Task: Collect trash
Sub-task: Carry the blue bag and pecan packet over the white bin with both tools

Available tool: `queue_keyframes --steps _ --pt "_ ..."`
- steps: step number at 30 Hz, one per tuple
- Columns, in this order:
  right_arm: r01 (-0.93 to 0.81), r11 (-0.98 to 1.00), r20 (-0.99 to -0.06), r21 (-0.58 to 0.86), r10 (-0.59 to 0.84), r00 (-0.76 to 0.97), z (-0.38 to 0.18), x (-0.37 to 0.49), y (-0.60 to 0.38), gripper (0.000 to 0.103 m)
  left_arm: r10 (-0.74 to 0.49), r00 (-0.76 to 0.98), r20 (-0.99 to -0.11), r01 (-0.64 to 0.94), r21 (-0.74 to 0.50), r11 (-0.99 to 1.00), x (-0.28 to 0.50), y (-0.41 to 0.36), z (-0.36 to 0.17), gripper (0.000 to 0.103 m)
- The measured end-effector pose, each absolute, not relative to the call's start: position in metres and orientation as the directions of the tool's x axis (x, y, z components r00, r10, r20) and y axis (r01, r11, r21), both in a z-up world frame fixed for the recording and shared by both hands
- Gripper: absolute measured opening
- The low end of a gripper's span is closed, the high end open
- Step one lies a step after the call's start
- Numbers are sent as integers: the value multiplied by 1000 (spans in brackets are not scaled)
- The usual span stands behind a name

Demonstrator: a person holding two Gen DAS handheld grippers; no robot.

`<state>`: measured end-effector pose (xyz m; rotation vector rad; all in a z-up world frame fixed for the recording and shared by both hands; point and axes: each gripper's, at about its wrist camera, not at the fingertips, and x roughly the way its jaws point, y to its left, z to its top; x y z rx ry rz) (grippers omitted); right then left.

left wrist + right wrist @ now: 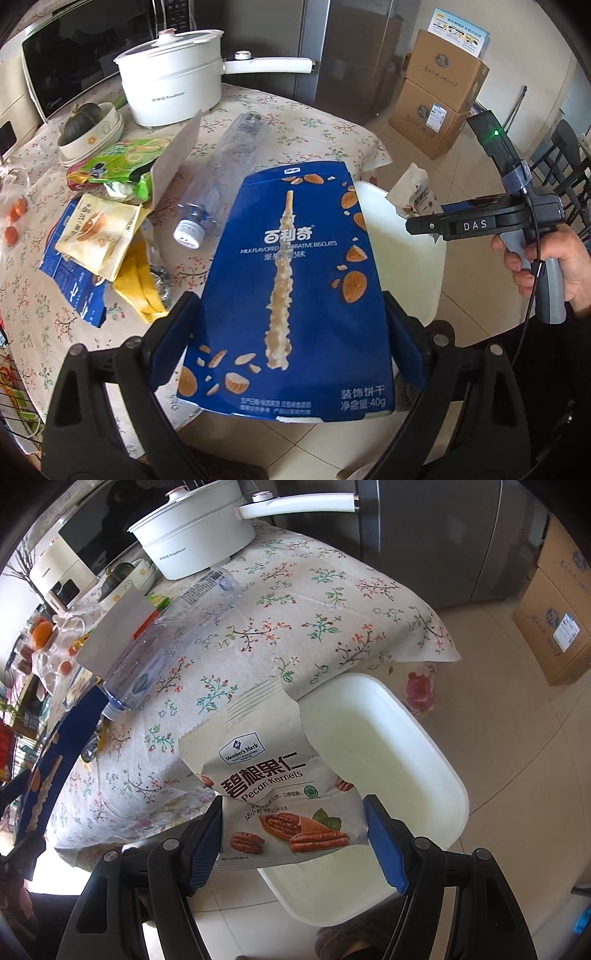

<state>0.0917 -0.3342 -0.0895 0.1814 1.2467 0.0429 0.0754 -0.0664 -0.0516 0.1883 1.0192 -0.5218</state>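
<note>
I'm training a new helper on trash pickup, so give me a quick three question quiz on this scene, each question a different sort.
1. True or false: the left gripper holds a blue biscuit box.
2. What does the right gripper hold? A) plastic bottle B) pecan kernel bag C) orange
3. Fill in: beside the table stands a white ____, below both held items.

Key: 1 true. 2 B, the pecan kernel bag. 3 bin.

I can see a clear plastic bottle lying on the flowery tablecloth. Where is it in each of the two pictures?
Left wrist view: the plastic bottle lies left of centre, white cap nearest, behind the blue biscuit box.
Right wrist view: the bottle runs diagonally at upper left, cap towards the lower left.
Shared landmark: the white pot stands just beyond its far end.
</note>
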Motion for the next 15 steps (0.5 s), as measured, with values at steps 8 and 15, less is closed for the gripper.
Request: queue_keyframes --steps 8,15 --pt "153 973 -941 170 114 319 -97 70 -388 74 -337 325 -884 590 -89 802 77 -137 -80 94" --pt "204 964 -947 168 100 305 -104 57 -415 74 -312 283 -907 647 -60 760 82 -184 -111 94"
